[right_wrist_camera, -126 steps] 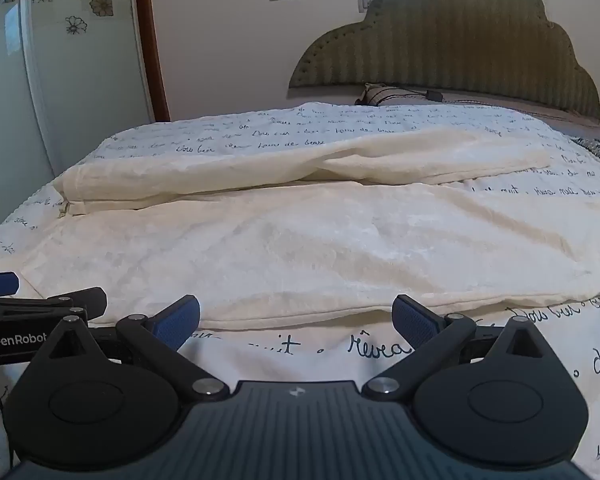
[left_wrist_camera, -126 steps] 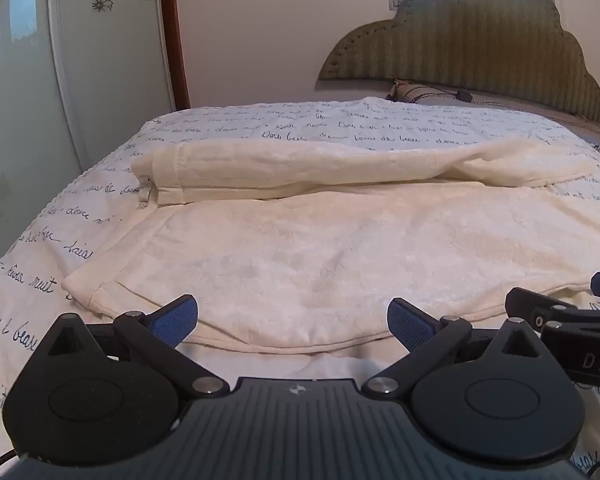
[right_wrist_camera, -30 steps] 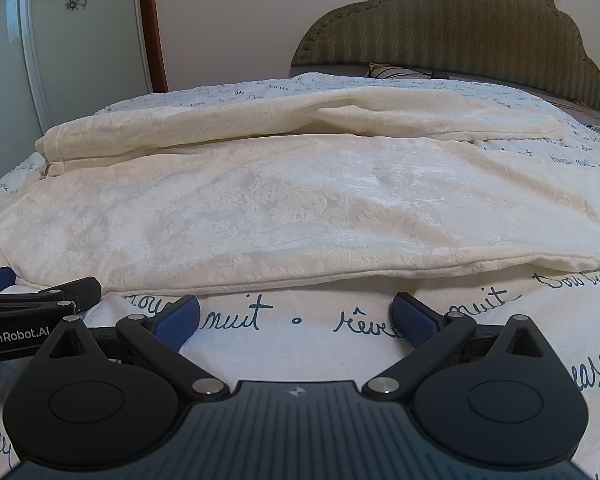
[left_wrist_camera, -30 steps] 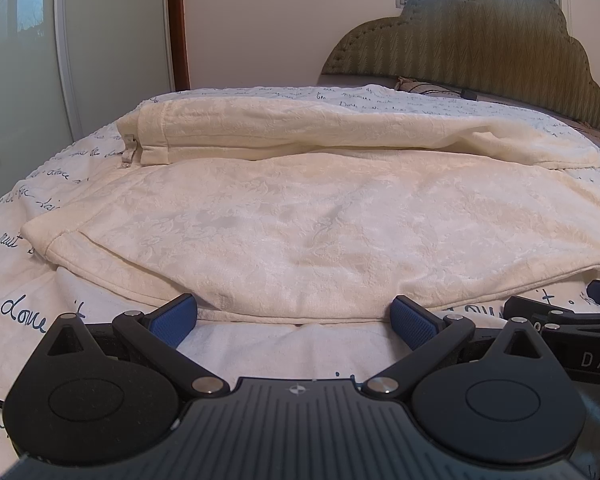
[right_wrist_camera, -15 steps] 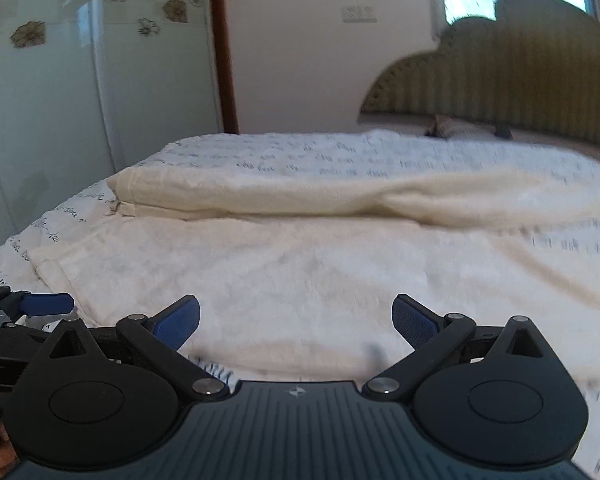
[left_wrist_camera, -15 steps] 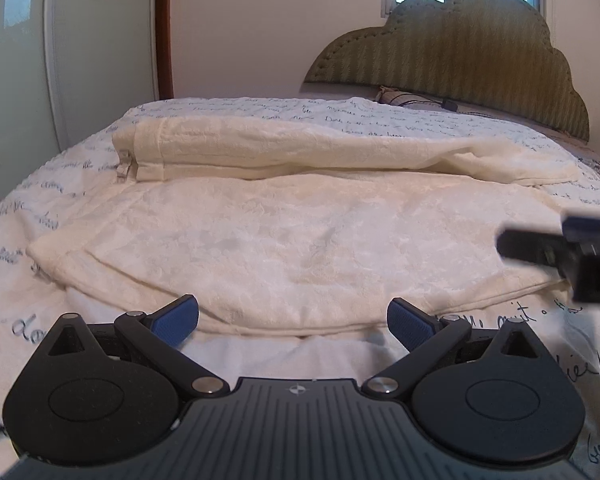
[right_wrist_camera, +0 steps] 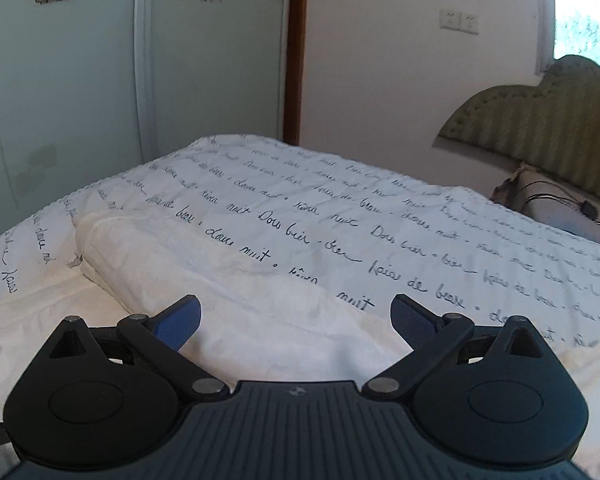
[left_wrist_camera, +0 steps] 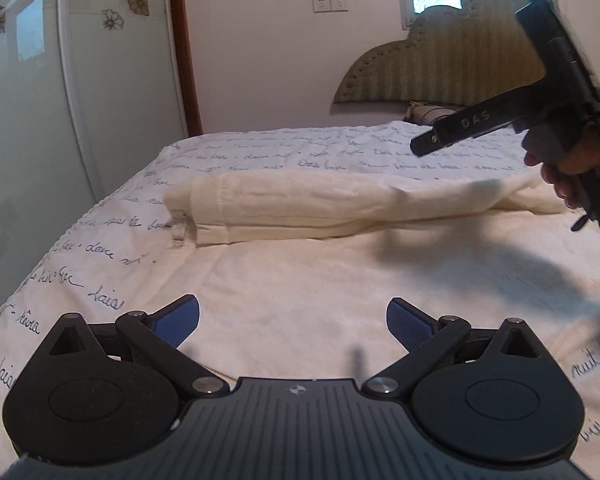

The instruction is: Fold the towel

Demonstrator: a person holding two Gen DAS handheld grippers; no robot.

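Note:
A cream towel (left_wrist_camera: 300, 264) lies spread across the bed, its far edge folded over into a thick roll (left_wrist_camera: 300, 208). My left gripper (left_wrist_camera: 293, 320) hovers open over the towel's near part, holding nothing. The right gripper's body (left_wrist_camera: 540, 92) is raised at the upper right in the left wrist view, held by a hand (left_wrist_camera: 572, 168). In its own view my right gripper (right_wrist_camera: 296, 318) is open and empty above the rolled fold (right_wrist_camera: 220, 280), facing the bed's far left corner.
The bed has a white cover with blue script (right_wrist_camera: 380, 232) and a green padded headboard (left_wrist_camera: 440, 68). A striped pillow with a black cable (right_wrist_camera: 556, 204) lies by the headboard. Glass sliding doors (left_wrist_camera: 28, 120) stand along the left bed edge.
Both grippers rose from the towel's near edge and moved forward. The right gripper lifted high and swung left over the rolled fold. Both stayed open and empty.

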